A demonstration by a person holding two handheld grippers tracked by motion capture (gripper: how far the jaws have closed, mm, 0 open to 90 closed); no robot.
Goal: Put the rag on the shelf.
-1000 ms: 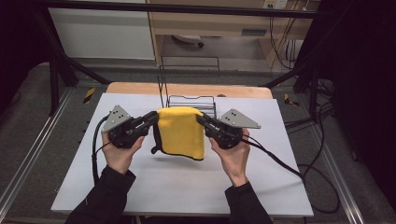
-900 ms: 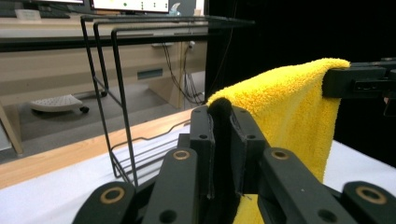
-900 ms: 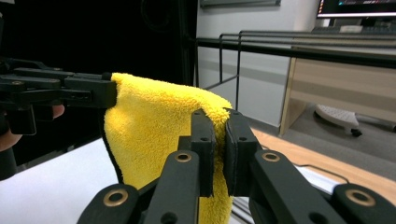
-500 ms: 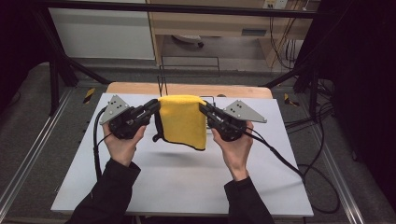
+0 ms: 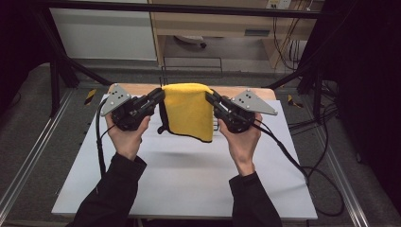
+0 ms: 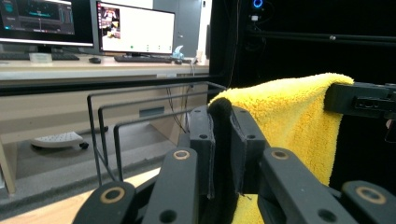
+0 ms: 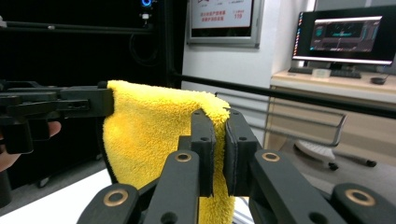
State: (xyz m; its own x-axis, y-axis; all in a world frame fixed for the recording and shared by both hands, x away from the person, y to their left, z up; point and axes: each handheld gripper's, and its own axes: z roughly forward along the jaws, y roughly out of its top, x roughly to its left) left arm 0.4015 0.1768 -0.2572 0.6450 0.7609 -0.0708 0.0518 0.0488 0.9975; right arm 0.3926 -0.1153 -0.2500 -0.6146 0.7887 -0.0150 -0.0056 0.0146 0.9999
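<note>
High view: yellow towel (image 5: 188, 111) lifted, both grippers' fingers clamped on top corners, near wire rack (image 5: 191, 71); hanging on rack left.

Cloths: one, yellow (image 5: 188, 109)
Grippers: two, left (image 5: 158, 96) and right (image 5: 211, 98)
Hands: two, left (image 5: 126, 137) and right (image 5: 241, 142)
Wire racks: one (image 6: 140, 116)
Tables: one (image 5: 189, 179)
Monitors: two in the left gripper view (image 6: 135, 29), (image 6: 37, 21)

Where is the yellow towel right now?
In the high view, the yellow towel hangs above the table's far edge, pinched between the left gripper and right gripper.
</note>
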